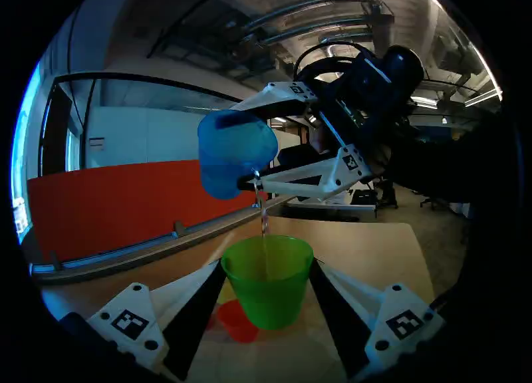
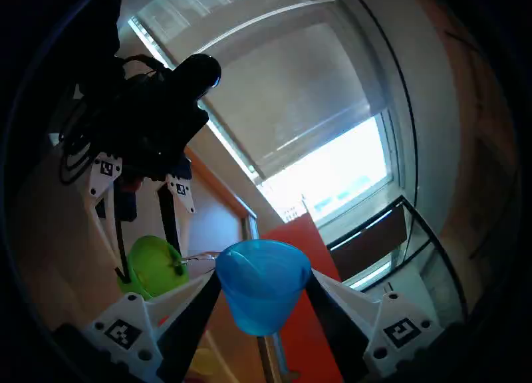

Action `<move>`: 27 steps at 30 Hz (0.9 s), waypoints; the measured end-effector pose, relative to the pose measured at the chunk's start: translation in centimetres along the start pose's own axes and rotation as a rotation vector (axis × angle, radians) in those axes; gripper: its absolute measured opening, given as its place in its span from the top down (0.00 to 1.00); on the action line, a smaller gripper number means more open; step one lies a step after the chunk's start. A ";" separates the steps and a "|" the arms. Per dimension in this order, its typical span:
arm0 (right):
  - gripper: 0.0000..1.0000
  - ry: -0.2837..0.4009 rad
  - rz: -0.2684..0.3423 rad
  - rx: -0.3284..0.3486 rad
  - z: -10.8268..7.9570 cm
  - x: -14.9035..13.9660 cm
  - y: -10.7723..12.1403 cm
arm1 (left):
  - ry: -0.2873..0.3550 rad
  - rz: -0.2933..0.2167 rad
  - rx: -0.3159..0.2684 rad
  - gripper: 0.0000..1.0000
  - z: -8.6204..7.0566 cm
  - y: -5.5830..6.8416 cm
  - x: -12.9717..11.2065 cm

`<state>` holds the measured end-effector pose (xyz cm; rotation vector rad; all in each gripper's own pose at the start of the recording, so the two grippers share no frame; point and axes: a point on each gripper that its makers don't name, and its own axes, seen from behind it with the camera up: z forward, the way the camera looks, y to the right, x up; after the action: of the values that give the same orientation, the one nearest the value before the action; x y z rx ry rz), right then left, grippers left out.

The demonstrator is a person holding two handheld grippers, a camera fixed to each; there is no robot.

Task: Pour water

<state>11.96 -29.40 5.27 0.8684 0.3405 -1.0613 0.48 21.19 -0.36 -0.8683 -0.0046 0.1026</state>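
My left gripper is shut on a green cup, held upright above the wooden table. Above it, the right gripper holds a blue cup tipped over, and a thin stream of water falls from its rim into the green cup. In the right gripper view, my right gripper is shut on the tilted blue cup. Beyond it on the left is the green cup, held between the left gripper's fingers.
A small red cup lies on the table below the green cup. An orange wall panel and a metal rail run along the table's far left side. Office chairs and desks stand at the far right.
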 end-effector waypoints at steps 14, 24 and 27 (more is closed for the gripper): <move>0.10 0.000 -0.017 -0.008 0.0 0.1 0.4 | 0.007 -0.002 0.005 0.12 0.0 -0.2 0.2; 0.10 -0.002 -0.025 -0.013 0.0 0.0 0.7 | 0.010 0.000 0.004 0.12 0.1 -0.1 0.6; 0.10 -0.003 -0.034 -0.009 0.0 0.0 0.6 | 0.009 0.001 0.002 0.12 0.1 0.0 0.6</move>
<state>12.51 -29.25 5.56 0.8556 0.3582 -1.0912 1.05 21.32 -0.29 -0.8671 0.0043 0.0995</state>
